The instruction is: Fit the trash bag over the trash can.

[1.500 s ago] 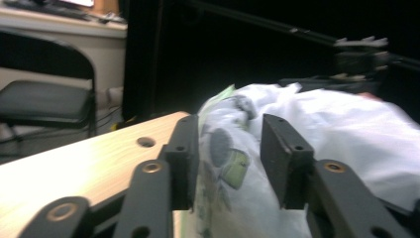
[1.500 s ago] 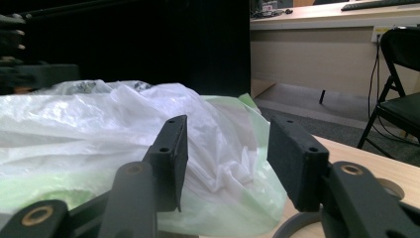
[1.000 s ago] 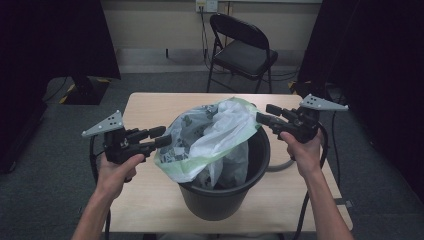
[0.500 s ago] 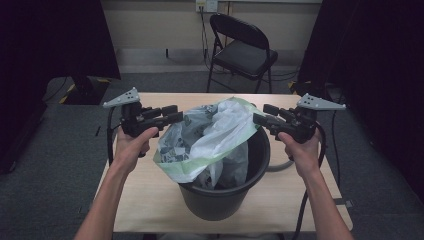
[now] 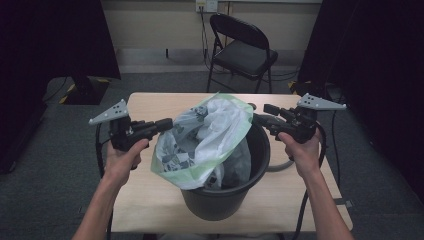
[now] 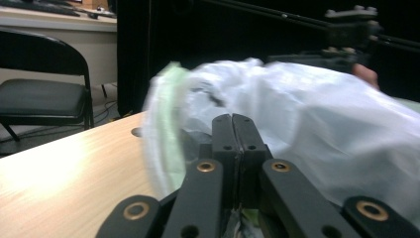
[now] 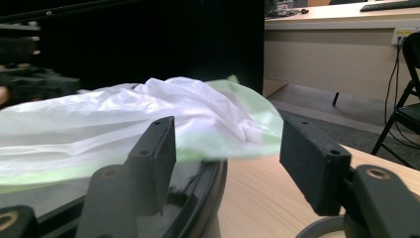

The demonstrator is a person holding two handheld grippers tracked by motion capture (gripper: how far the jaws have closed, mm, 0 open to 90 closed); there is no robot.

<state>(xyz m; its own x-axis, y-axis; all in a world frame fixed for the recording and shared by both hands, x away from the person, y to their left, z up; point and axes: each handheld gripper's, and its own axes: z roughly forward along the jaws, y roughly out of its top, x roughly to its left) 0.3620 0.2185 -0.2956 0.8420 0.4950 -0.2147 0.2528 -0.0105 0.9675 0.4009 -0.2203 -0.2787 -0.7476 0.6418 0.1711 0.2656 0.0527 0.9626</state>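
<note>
Dark curtains flank both sides of the room; a pale wall runs along the back, and a black folding chair (image 5: 241, 49) stands on grey carpet beyond the light wooden table (image 5: 150, 200). On the table we note a black plastic bucket (image 5: 225, 200), and in it a white bin liner (image 5: 210, 135) with a green rim and dark print, bunched up and rising above the bucket's mouth, leaning toward the left side.

Our left gripper (image 5: 167, 123) sits at the liner's left edge, held level and pointing right. Its jaws have just been closing and now stand pressed together; in the left gripper view (image 6: 238, 124) they meet tip to tip, with the liner's green-edged film right against and below them. We see a scrap of film low between the jaw bases, but whether the pads actually pinch the plastic we cannot tell.

Our right gripper (image 5: 262, 117) hovers at the bucket's right rim, pointing left. Its jaws have just been opening and stand spread; in the right gripper view (image 7: 225, 148) the bucket's rim and the liner lie between and beyond them, untouched by the pads.

A grey ring (image 5: 280, 165) lies on the table just right of the bucket.
</note>
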